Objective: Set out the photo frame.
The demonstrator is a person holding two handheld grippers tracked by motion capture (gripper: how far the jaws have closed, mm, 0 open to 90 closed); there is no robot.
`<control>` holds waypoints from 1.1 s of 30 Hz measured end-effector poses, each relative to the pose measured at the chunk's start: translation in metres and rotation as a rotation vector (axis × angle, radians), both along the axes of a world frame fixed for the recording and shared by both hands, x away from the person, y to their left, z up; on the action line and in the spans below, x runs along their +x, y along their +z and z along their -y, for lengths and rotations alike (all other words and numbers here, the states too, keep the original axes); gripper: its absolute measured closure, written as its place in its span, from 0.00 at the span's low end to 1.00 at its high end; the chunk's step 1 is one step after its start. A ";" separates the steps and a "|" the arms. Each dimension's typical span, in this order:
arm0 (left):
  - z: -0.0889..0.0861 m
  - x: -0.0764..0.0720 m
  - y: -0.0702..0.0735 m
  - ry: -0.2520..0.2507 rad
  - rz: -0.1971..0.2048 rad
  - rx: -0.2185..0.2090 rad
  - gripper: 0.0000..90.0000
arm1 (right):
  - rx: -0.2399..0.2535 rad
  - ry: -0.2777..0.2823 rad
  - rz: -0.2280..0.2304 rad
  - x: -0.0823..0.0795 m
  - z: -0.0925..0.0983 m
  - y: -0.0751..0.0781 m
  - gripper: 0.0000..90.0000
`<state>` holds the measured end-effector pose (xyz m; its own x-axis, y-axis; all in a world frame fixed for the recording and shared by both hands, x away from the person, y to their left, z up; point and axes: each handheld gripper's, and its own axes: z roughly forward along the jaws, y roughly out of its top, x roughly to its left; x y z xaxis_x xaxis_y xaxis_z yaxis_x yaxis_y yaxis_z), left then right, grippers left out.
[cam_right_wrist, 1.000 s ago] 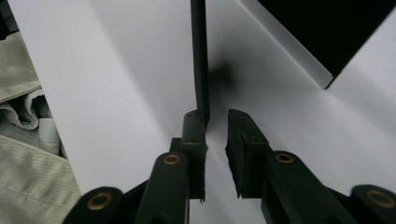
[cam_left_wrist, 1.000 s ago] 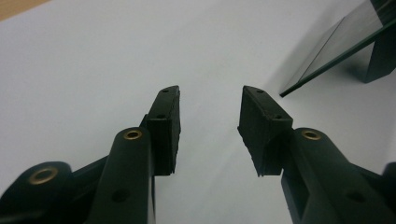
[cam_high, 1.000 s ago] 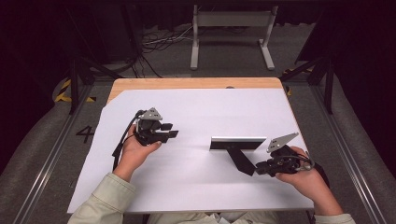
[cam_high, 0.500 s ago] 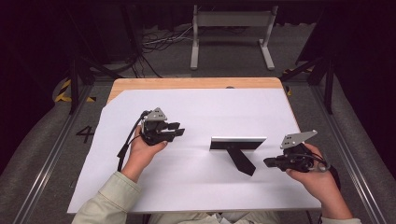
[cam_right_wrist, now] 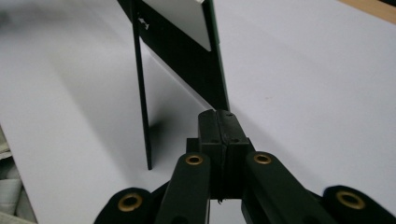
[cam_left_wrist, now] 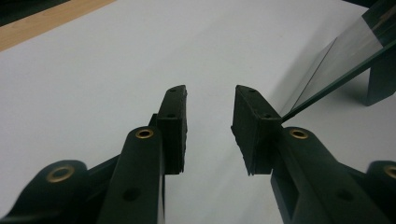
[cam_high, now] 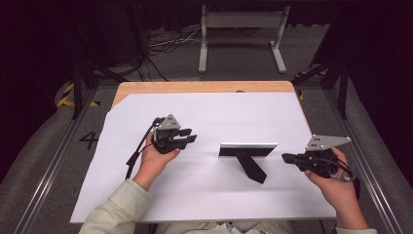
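Note:
A small picture frame (cam_high: 248, 148) stands upright mid-table, its black easel leg (cam_high: 252, 169) reaching toward me. My left gripper (cam_high: 190, 135) hovers to the frame's left and points at it. Its jaws have just been closing and stand open with nothing between them. In the left gripper view the gripper (cam_left_wrist: 210, 107) looks at the frame's glass edge (cam_left_wrist: 345, 51) at upper right. My right gripper (cam_high: 285, 158) is to the right of the easel leg, apart from it and shut on nothing. In the right gripper view the gripper (cam_right_wrist: 222, 114) faces the frame's back (cam_right_wrist: 187, 42) and thin leg (cam_right_wrist: 141, 93).
White paper (cam_high: 219, 112) covers most of the wooden table (cam_high: 204, 87), whose bare strip shows at the far edge. Past that edge a metal stand (cam_high: 241, 29) and cables lie on the dark floor. Metal rails run along both sides of the table.
My right gripper has drawn back to the right from the easel leg, risen a little and shut its jaws. My left gripper has edged right toward the frame, and its jaws have narrowed.

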<state>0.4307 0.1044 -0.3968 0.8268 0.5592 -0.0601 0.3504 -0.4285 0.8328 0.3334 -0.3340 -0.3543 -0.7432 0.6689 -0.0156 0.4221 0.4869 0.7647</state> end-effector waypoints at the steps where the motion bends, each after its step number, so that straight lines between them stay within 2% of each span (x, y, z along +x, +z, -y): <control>1: 0.002 0.000 -0.001 -0.001 0.002 0.000 0.74 | 0.003 -0.004 0.003 0.000 0.001 0.000 1.00; 8: 0.014 0.003 -0.014 -0.001 -0.029 -0.019 0.80 | 0.016 -0.021 -0.003 0.002 0.009 -0.004 1.00; 10: 0.018 0.005 -0.019 -0.012 -0.052 -0.039 0.85 | 0.021 -0.028 -0.005 0.002 0.012 -0.005 1.00; 17: 0.029 0.010 -0.030 -0.055 -0.071 -0.079 0.91 | 0.021 -0.026 -0.012 0.002 0.015 -0.007 1.00; 20: 0.034 0.014 -0.036 -0.069 -0.114 -0.097 0.95 | 0.018 -0.027 -0.017 0.001 0.016 -0.009 1.00; 23: 0.038 0.017 -0.040 -0.076 -0.134 -0.096 0.96 | 0.019 -0.031 -0.018 0.000 0.017 -0.009 1.00; 25: 0.043 0.019 -0.043 -0.078 -0.175 -0.091 0.97 | 0.021 -0.036 -0.023 -0.002 0.018 -0.010 1.00; 26: 0.043 0.019 -0.043 -0.078 -0.175 -0.091 0.97 | 0.021 -0.036 -0.023 -0.002 0.018 -0.010 1.00; 27: 0.043 0.021 -0.044 -0.081 -0.195 -0.088 0.97 | 0.023 -0.036 -0.025 -0.003 0.019 -0.010 1.00; 28: 0.044 0.022 -0.047 -0.081 -0.240 -0.089 0.99 | 0.023 -0.036 -0.033 -0.003 0.019 -0.011 1.00; 29: 0.044 0.022 -0.047 -0.081 -0.240 -0.089 0.99 | 0.023 -0.036 -0.033 -0.003 0.019 -0.011 1.00; 30: 0.044 0.024 -0.048 -0.084 -0.275 -0.103 0.99 | 0.024 -0.035 -0.035 -0.004 0.019 -0.012 1.00; 33: 0.046 0.026 -0.050 -0.084 -0.298 -0.117 0.99 | 0.023 -0.035 -0.043 -0.004 0.019 -0.013 1.00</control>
<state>0.4563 0.0583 -0.4468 0.8061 0.4645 -0.3667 0.5537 -0.3735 0.7442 0.3289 -0.3528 -0.3673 -0.7190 0.6943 0.0316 0.4714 0.4538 0.7562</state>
